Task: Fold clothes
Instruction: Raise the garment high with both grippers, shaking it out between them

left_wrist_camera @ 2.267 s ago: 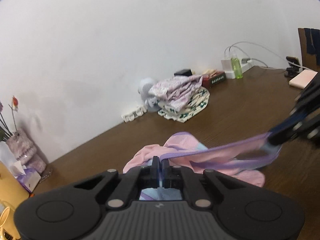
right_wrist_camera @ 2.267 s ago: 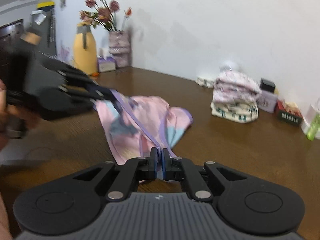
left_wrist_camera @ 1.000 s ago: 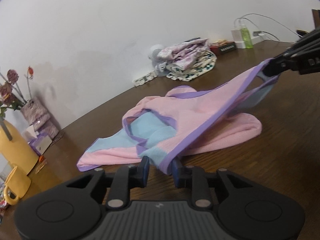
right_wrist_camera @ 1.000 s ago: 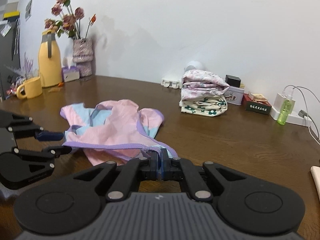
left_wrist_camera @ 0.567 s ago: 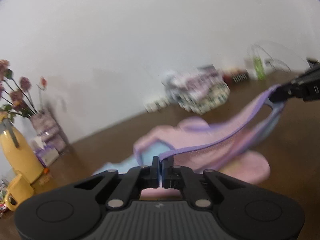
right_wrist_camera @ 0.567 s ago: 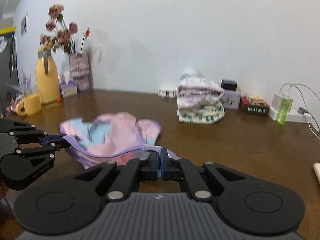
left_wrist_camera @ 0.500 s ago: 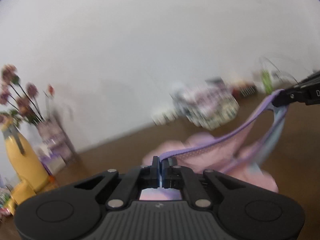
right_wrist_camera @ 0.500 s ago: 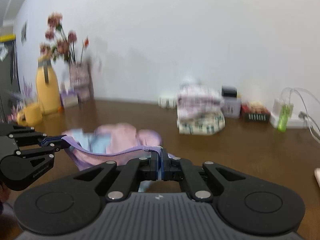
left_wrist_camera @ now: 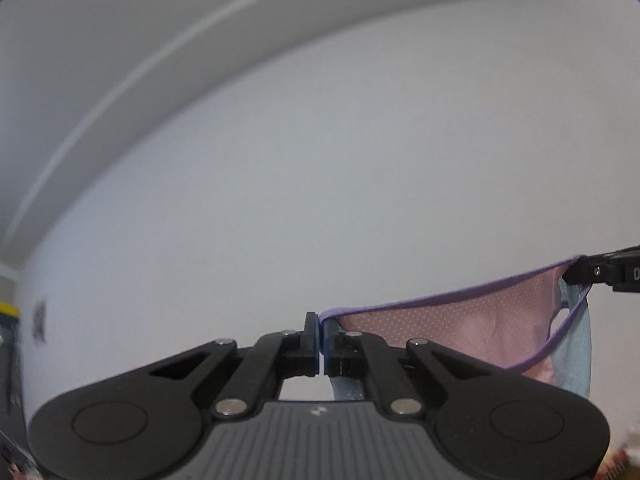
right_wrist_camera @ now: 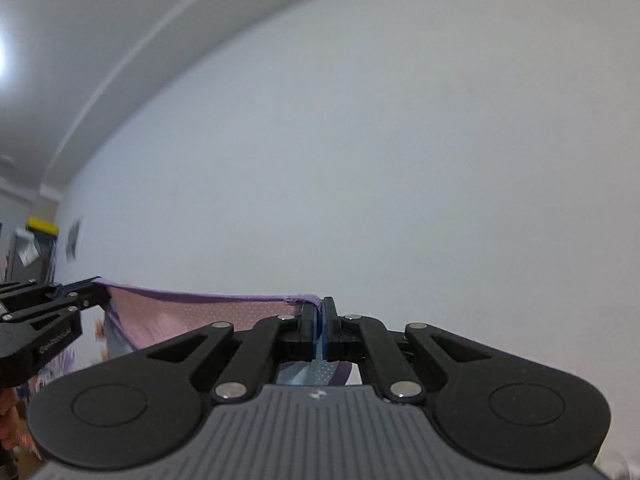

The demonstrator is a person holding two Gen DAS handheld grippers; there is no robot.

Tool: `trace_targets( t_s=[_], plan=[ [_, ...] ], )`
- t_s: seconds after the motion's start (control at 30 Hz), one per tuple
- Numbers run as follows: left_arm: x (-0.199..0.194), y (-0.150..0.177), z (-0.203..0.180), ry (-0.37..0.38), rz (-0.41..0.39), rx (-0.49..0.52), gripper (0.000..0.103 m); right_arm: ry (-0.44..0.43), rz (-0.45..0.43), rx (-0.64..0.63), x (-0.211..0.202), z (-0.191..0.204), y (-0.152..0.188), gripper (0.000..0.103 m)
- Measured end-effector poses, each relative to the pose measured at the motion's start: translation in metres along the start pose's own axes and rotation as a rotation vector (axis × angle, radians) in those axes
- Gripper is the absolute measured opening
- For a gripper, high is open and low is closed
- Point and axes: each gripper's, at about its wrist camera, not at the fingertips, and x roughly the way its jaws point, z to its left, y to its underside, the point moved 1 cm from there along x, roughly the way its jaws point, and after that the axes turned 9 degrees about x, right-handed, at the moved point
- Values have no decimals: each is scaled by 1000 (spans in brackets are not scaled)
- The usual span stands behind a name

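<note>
The pink garment [left_wrist_camera: 460, 328] hangs in the air, stretched by its purple-trimmed edge [left_wrist_camera: 440, 300] between the two grippers, with the white wall [left_wrist_camera: 320, 180] behind it. Its cloth is pink with fine white dots, and a pale blue panel [left_wrist_camera: 576, 360] droops below the garment's right end in the left wrist view. The trim sags a little in the middle (it is not pulled fully taut).

At one end of the garment, the left gripper [left_wrist_camera: 321, 334] has its two fingers pressed together on the trim, the cloth leaving the pinch toward the right. At the garment's other end, the right gripper [right_wrist_camera: 320, 320] is likewise clamped on the trim, with a strip of blue and pink cloth showing between and just under its fingers. Each gripper also appears in the other's view: the right one at the garment's far right corner in the left wrist view, the left one at its far left corner in the right wrist view, both holding the hem.

Above the garment the wall meets a pale ceiling [right_wrist_camera: 100, 20] along a moulding. Left of the garment in the right wrist view, a blurred yellow-topped object [right_wrist_camera: 42, 225] stands at the room's edge; what it is cannot be told.
</note>
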Motion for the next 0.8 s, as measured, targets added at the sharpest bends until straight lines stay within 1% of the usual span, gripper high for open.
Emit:
trace_targets(
  t_s=[0.1,0.17,0.23,0.33,0.37,0.47,0.6,0.7,0.8],
  plan=[
    [-8,-9,6,-17,-23,-34,1,-13,-69,2,5,16,-32,2],
    [-13,-15,9,-28,-39,-57,1,-18,-120,11,2,23,-43,2],
    [-18,-20,13,-39,-54,-79,1,-34,-146,38,-1,26,-45,2],
    [-25,-29,19,-56,-78,-113,1,-64,-160,64,-6,24,-38,2],
    [-28,-32,20,-62,-85,-125,1,-71,-161,69,-8,22,-36,2],
    [-27,-25,20,-76,-74,-138,1,-80,-160,66,-10,19,-27,2],
    [-15,-12,15,-102,-67,-128,1,-78,-138,39,5,21,-14,2],
    [1,3,10,-117,-51,-122,1,-73,-106,29,29,26,-2,2],
    [32,28,7,-128,-8,-121,1,-70,-61,42,61,27,14,2]
  ],
)
